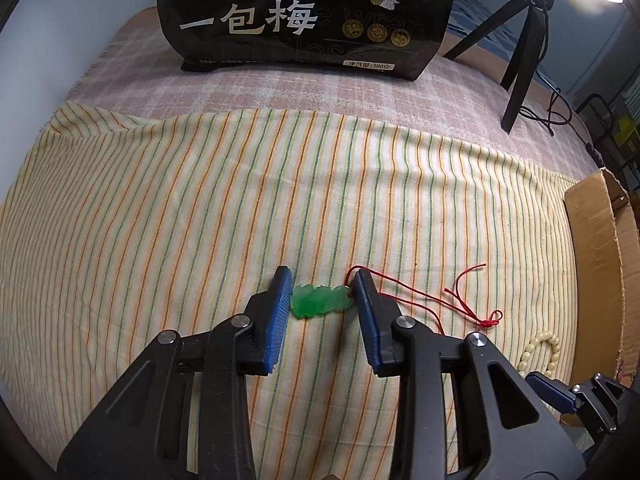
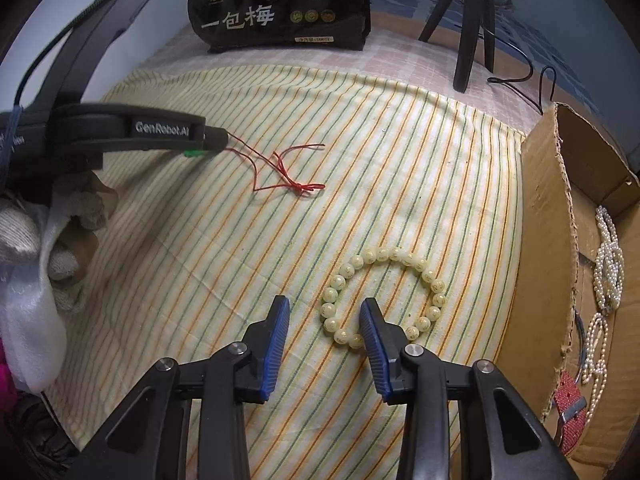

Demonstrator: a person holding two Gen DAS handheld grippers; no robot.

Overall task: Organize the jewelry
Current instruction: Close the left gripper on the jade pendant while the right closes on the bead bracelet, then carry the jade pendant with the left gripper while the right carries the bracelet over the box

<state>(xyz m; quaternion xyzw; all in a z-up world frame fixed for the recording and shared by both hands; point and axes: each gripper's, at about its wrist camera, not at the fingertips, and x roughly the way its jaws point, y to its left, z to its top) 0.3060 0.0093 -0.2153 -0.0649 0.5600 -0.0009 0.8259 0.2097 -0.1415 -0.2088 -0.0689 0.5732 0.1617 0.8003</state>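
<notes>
Two pieces are left on the striped cloth (image 1: 200, 200); the rest is done. In the cardboard box (image 2: 548, 216) at the right edge, pearl strands (image 2: 608, 260) and a red strap (image 2: 570, 412) already lie.

Your left gripper (image 1: 322, 300) points steeply down, its blue pads on either end of the green pendant (image 1: 320, 300). They appear to touch it, so it seems gripped but still rests on the cloth. Its red cord (image 1: 452, 300) trails off to the right.

Your right gripper (image 2: 325, 320) is part open and holds nothing. One finger sits inside the bead bracelet (image 2: 384, 296), the other outside, beads between them untouched.

Both pieces have yet to reach the box.
</notes>
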